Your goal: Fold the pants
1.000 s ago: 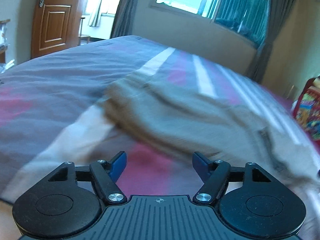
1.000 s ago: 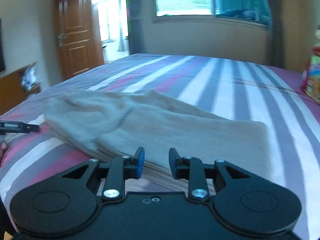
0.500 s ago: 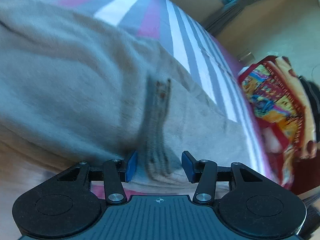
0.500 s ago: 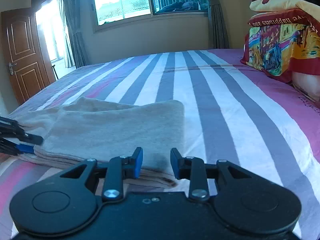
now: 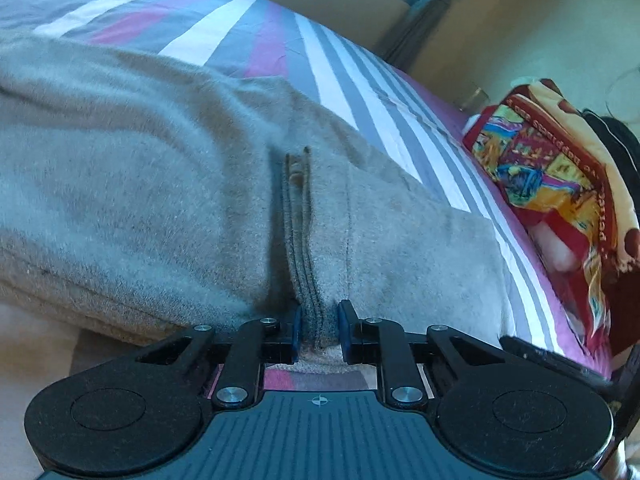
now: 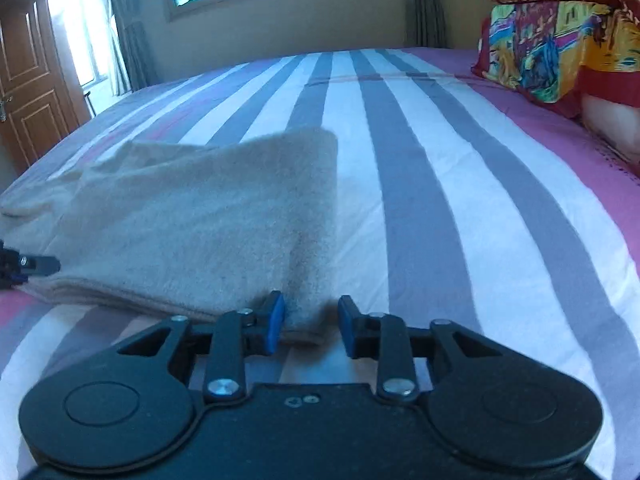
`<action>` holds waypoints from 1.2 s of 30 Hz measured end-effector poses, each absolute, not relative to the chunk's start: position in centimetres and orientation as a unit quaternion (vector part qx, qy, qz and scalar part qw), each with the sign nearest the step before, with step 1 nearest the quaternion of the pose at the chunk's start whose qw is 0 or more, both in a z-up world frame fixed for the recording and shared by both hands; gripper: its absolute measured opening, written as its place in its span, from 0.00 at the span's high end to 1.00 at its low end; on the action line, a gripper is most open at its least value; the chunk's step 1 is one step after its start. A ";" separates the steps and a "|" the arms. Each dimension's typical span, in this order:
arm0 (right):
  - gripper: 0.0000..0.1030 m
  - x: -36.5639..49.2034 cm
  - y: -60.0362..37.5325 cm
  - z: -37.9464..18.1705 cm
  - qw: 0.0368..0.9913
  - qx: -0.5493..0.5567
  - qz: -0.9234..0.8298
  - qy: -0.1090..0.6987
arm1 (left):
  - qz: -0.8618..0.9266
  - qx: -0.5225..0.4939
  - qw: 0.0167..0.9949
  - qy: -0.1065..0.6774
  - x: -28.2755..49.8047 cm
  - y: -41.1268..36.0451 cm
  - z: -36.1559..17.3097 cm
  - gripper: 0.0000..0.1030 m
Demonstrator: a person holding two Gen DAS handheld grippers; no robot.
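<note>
Since the frame half a second earlier, the left tool (image 5: 319, 330) has advanced so that the near edge of the pants (image 5: 168, 184) now sits between its blue pads, and the jaws have narrowed around the stitched seam (image 5: 298, 216); the right tool (image 6: 308, 328) has shifted leftward and forward to the near right corner of the same garment. The pants lie on the striped bed (image 6: 440, 184), already doubled lengthwise, with several stacked layers visible along the near edge in the right wrist view. Left tool state: closing on the seam edge, the pads close to or touching the fabric; a full clamp cannot be confirmed, as a narrow gap shows on either side. Right tool state: released, jaws apart, the left pad touching the corner of the fabric and the right pad over bare sheet. Judged progress: the leg-on-leg fold is complete; the crosswise fold or folds that shorten the bundle are not yet done. Both tools are placed at the near edge, which suggests the next fold is at the grasping stage. A patterned pillow (image 6: 560, 36) rests at the head of the bed, well apart from the pants.
</note>
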State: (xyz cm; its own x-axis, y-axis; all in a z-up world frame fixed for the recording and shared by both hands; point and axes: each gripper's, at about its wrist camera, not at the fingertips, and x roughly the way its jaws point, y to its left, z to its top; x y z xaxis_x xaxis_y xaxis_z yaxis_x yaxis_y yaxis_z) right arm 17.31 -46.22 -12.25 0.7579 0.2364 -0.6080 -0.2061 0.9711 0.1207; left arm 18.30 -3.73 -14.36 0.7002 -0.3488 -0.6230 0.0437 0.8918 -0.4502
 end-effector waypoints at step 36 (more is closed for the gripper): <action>0.60 28.5 -46.7 -11.1 0.925 0.083 0.108 0.356 | -0.094 -0.165 0.916 0.353 29.0 -4.7 -13.4 0.64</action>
